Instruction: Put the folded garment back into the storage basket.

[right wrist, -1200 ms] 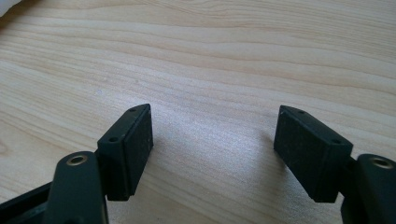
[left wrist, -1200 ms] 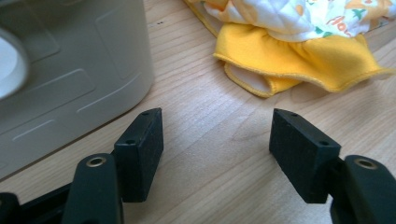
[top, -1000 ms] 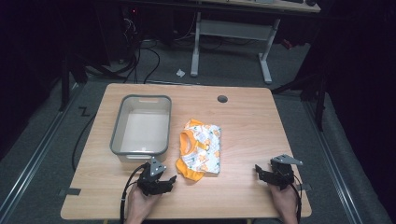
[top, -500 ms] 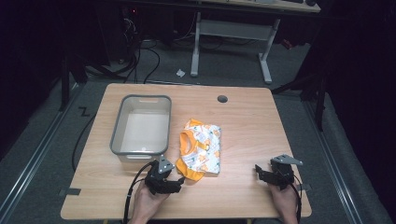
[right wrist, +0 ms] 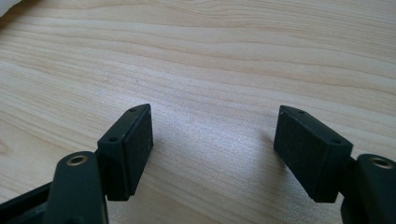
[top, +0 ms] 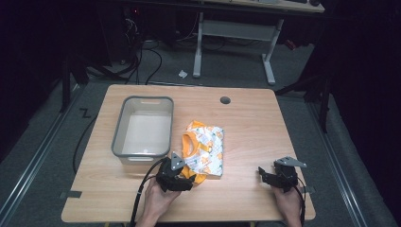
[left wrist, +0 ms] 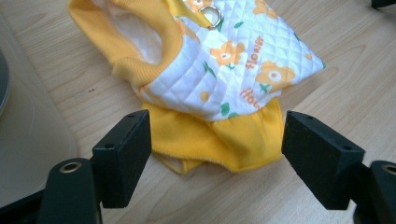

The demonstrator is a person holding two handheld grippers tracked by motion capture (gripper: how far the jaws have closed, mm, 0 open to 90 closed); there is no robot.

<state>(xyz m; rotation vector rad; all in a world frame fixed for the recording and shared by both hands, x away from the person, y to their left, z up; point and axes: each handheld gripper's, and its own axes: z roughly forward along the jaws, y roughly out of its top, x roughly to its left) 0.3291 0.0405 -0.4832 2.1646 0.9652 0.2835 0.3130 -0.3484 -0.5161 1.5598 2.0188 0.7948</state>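
A small quilted white garment with orange flowers and yellow trim lies crumpled at the middle of the wooden table. My left gripper sits at its near left corner. In the left gripper view its jaws have just been opening and stand wide, one on each side of the garment's yellow hem, and the pads do not press on the hem. My left gripper holds nothing. My right gripper rests near the table's front right, open over bare wood.
An empty grey plastic tub stands left of the garment, close to the left gripper; its pale wall shows in the left gripper view. A round cable hole lies at the table's back. Desk legs and cables stand on the floor beyond.
My left gripper has moved right and slightly up, from the tub's front corner to the garment's near edge. The right gripper and the garment have stayed put.
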